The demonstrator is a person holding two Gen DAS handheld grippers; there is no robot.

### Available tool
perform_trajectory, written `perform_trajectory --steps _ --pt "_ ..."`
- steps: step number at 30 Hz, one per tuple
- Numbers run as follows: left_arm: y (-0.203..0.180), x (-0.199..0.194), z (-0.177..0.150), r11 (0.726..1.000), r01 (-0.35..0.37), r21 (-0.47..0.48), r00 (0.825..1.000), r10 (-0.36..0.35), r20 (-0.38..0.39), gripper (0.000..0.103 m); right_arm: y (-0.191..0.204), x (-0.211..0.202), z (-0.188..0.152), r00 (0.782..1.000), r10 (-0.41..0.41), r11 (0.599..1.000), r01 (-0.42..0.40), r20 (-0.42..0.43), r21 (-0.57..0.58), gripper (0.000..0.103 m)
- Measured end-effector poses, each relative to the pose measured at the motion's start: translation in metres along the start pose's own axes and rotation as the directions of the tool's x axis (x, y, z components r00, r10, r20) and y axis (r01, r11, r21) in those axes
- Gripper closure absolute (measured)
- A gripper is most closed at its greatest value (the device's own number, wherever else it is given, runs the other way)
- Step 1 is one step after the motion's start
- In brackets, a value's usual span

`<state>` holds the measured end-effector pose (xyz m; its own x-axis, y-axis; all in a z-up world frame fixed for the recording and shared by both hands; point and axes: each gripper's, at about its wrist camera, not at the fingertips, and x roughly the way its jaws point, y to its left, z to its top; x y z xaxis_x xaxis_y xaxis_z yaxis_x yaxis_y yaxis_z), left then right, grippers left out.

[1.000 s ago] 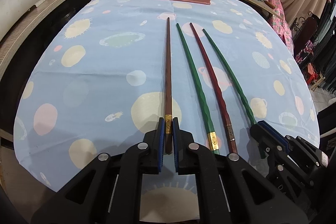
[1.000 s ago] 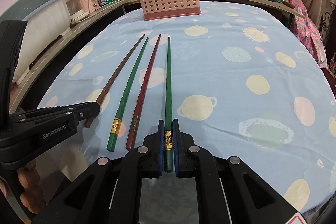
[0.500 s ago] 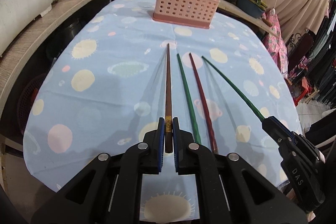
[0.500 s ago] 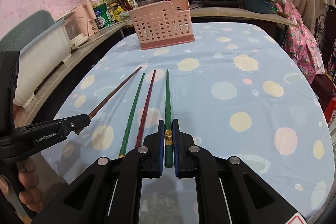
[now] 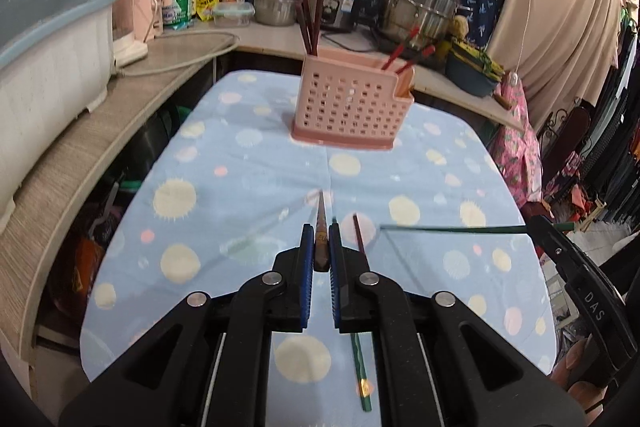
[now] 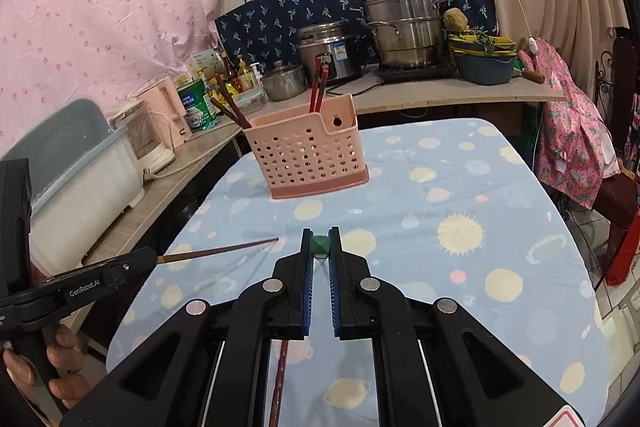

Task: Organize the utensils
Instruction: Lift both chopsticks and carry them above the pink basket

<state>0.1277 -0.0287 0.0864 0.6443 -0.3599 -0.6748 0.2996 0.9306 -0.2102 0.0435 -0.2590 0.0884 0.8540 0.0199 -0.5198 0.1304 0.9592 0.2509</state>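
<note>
My left gripper [image 5: 321, 243] is shut on a brown chopstick [image 5: 321, 223], held above the table and pointing at the pink perforated holder [image 5: 348, 107]. My right gripper [image 6: 320, 247] is shut on a green chopstick [image 6: 320, 245], seen end-on; it also shows in the left wrist view [image 5: 452, 229] sticking out leftward from the right gripper. A second green chopstick [image 5: 360, 375] and a dark red chopstick [image 5: 359, 235] lie on the tablecloth. The holder [image 6: 308, 151] has brown and red chopsticks standing in it.
The table has a light blue spotted cloth [image 5: 248, 187]. A counter behind holds steel pots [image 6: 400, 23], a rice cooker [image 6: 328, 47], bottles and a pink kettle [image 6: 168, 111]. A white bin [image 5: 44, 67] stands at the left. Clothes hang at the right.
Both grippers have lifted their chopsticks off the table and tilted up, so the views now face the holder and counter. Two chopsticks stay on the cloth.
</note>
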Motion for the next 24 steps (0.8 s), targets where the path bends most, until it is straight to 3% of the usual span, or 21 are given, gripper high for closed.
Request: perform_trajectory --steps 8,16,20,24 --pt "-0.001 0.002 0.055 1.0 -0.019 -0.014 0.997 0.02 0.079 0.096 -0.001 0.013 0.043 0.998 0.017 1.0 -0.018 0.053 0.019 0.096" --pt "-0.008 0.001 0.118 1.0 -0.001 -0.011 0.988 0.003 0.157 0.096 0.001 0.029 0.107 0.989 0.062 0.997 -0.068 0.135 0.04 0.096" --pt "-0.016 -0.006 0.154 1.0 0.014 -0.006 0.976 -0.012 0.215 0.096 0.005 0.039 0.147 0.978 0.095 0.993 -0.105 0.186 0.048 0.096" --pt "-0.026 -0.012 0.191 1.0 0.0 0.005 0.954 -0.002 0.301 0.096 0.01 0.049 0.182 0.965 0.118 0.989 -0.135 0.234 0.059 0.096"
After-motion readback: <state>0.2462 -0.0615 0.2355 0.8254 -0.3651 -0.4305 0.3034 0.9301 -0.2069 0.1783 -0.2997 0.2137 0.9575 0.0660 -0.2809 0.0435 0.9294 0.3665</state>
